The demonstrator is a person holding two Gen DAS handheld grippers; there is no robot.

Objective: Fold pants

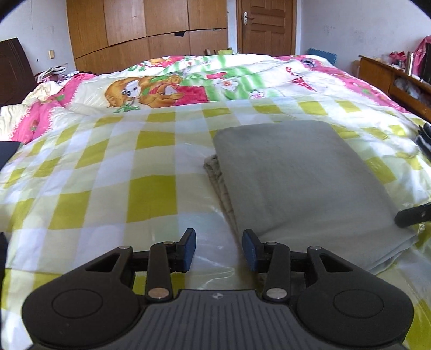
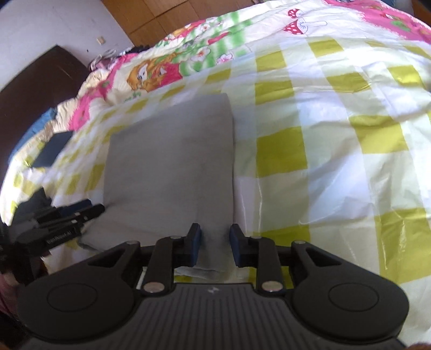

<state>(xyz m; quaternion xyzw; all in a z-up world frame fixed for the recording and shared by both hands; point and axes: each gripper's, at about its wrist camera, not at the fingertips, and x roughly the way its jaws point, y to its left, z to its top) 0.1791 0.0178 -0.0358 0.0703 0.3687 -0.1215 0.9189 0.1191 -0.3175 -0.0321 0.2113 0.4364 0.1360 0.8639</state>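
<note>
We see the pants [image 1: 301,175] lying folded into a flat grey rectangle on the bed's checked sheet [image 1: 107,167]. Our left hand-held gripper [image 1: 218,249] hangs spread over the sheet just beside their near corner. Our right hand-held gripper [image 2: 214,246] stands spread over their near edge, pinching nothing.

Folded grey pants [image 1: 301,172] beside parted left gripper [image 1: 218,249]

Your left wrist view sits low over the bed [image 1: 113,172], facing the wardrobe [image 1: 145,24], your right wrist view close, tilted down, both sharing the folded grey pants [image 1: 296,172] and checked sheet [image 2: 323,150]
</note>
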